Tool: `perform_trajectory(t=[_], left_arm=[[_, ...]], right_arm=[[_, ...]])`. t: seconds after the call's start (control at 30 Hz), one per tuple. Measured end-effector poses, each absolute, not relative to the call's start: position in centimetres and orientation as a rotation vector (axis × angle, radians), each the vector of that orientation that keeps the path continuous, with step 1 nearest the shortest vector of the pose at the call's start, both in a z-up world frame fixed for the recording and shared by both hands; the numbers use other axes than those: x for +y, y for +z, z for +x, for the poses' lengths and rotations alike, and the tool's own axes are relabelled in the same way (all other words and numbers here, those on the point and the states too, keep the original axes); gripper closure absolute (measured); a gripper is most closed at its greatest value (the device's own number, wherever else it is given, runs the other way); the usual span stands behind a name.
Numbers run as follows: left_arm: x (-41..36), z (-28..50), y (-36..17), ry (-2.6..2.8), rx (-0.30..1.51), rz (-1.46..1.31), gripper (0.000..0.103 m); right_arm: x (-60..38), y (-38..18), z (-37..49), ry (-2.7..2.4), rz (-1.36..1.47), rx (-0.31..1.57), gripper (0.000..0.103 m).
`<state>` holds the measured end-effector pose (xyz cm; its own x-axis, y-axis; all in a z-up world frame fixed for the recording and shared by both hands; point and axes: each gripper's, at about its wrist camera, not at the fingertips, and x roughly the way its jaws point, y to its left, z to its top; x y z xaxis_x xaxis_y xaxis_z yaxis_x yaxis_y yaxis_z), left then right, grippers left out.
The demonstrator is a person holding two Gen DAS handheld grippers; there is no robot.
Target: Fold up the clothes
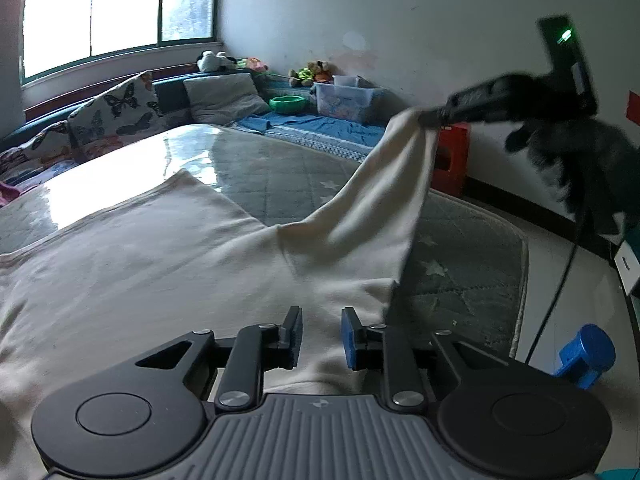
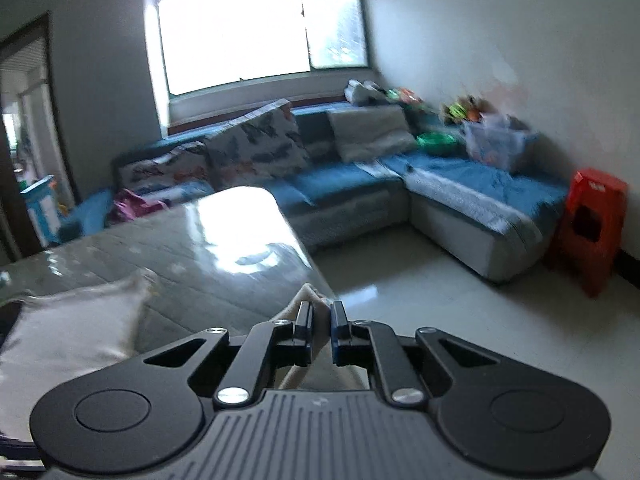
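A cream garment (image 1: 160,256) lies spread on the table's grey quilted cover (image 1: 280,168). My left gripper (image 1: 322,336) hovers low over the garment's near edge, open, with nothing between its fingers. The right gripper (image 1: 434,114) appears at the upper right of the left wrist view, shut on a corner of the garment and holding it up off the table, so the cloth slopes down from it. In the right wrist view my right gripper (image 2: 321,328) is shut on a fold of cream cloth (image 2: 314,298); more of the garment (image 2: 68,328) lies at the left.
The table's right edge (image 1: 520,280) drops to a pale tiled floor (image 2: 460,312). Behind stand a blue corner sofa (image 2: 360,184) with butterfly cushions (image 1: 116,108), a clear plastic bin (image 1: 346,100), a green bowl (image 1: 287,103) and a red stool (image 2: 588,228).
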<state>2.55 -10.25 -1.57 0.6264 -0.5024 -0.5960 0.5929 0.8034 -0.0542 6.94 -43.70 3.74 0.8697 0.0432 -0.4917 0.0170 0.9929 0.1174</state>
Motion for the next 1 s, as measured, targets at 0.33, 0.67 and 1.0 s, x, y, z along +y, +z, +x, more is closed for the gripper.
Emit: perform_trajectory(t=[0.33, 0.67, 1.0], left_arm=[[-6.0, 1.7, -1.0, -0.536, 0.613, 0.104, 0.074], [-1.3, -0.3, -1.1, -0.418, 0.592, 0.026, 0.069], [2.1, -1.0, -2.0, -0.322, 0.634, -0.063, 0.065]], right_arm=[[-33.0, 11.6, 4.4, 0.336, -0.031, 0.4, 0.095], [-20.0, 10.6, 4.2, 0.668, -0.156, 0.485, 0.096], [-12.9, 4.1, 3.7, 0.871, -0.229, 0.69, 0.091]])
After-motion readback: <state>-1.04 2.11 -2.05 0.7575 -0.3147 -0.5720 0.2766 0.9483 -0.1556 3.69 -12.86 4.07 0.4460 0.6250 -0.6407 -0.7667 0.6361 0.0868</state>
